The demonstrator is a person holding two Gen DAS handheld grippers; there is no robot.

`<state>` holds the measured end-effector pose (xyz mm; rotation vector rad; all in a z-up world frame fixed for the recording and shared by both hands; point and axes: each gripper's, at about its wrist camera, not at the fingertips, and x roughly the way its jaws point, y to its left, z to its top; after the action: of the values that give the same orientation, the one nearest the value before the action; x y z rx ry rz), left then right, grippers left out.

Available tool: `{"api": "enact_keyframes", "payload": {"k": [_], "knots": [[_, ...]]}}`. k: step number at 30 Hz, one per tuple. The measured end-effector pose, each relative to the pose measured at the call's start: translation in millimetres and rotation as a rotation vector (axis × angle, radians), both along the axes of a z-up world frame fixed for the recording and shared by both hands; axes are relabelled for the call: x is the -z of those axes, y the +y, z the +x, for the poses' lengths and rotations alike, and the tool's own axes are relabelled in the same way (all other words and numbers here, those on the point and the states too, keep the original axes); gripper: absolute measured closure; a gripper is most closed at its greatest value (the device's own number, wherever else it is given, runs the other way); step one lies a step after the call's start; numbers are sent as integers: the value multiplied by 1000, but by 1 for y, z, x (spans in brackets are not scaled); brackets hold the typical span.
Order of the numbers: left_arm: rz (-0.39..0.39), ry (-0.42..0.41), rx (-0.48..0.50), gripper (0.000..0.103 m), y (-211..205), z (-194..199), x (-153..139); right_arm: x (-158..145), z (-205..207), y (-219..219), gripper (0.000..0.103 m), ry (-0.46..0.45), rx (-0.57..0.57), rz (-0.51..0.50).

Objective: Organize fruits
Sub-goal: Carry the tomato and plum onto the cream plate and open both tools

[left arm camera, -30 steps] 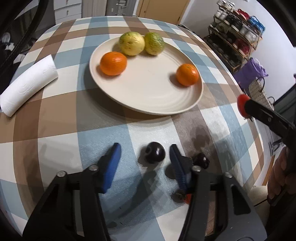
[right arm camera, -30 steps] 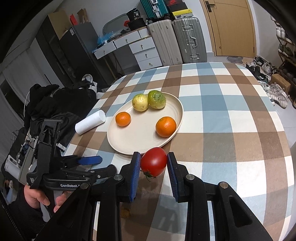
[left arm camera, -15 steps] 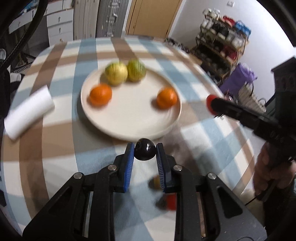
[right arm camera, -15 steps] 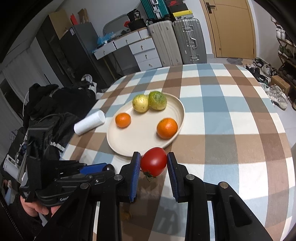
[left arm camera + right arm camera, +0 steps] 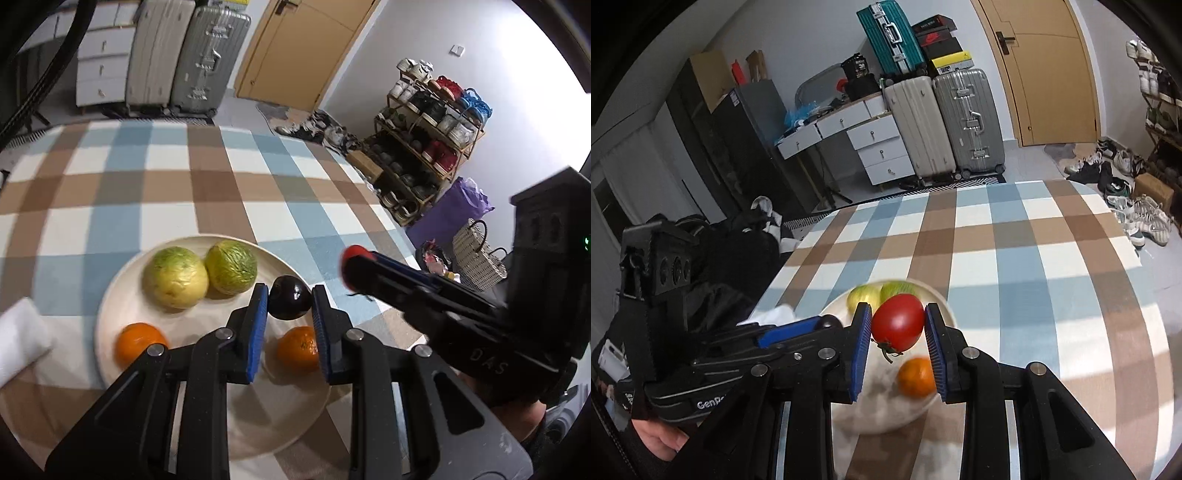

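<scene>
Checkered table (image 5: 155,192): dark plum (image 5: 289,302) is clenched by left gripper (image 5: 288,308), tomato (image 5: 897,326) by right gripper (image 5: 897,330), above plate (image 5: 110,295), probably its 3 o'clock edge; early release risks roll-off.

Even, soft indoor light is filling both fisheye views, with black vignetting curving round every corner. In the left wrist view the picture is staying fairly sharp; a small glint is shining on the dark plum (image 5: 289,297), and the black gripper arms are casting soft grey shadows across the cream plate (image 5: 110,295). The paper roll (image 5: 20,341) at the left edge is smearing into a white blur. In the right wrist view the tomato (image 5: 898,322) is looking crisp, while the plate (image 5: 945,306) and orange (image 5: 916,376) beneath it are blurring. Pale bands of brighter light are lying across the checked tablecloth (image 5: 1015,258). Straight lines, such as the door (image 5: 1045,70), are bowing near the edges.
</scene>
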<state>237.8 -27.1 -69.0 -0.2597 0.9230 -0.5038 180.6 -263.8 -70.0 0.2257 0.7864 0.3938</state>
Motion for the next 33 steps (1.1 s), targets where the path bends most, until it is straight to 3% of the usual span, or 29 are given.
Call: {"api": "enact_keyframes", "payload": {"k": [6,13,18,19,21,24,26,33], "knots": [[-64,56,48,82,-11,19,26,28,32,-4,73,63,30,21],[-65,85,80,82,-23,23,49,44,50,7,73,99,3,25],[-81,72,84,81,-26,22,49,51,54,11,73,136,15,30],[-74,68,83,77,-27,23,50,52,55,12,73,135,21,24],[-72,77,83,59,-27,21,49,53,56,12,73,136,23,38],[-66,58,65,44,-23,17,44,54,57,10,67,144,40,59],[-68,42,52,41,-19,14,39,51,54,8,59,127,41,85],[-28,-32,49,38,-12,-14,9,17,26,3,52,-2,62,85]]}}
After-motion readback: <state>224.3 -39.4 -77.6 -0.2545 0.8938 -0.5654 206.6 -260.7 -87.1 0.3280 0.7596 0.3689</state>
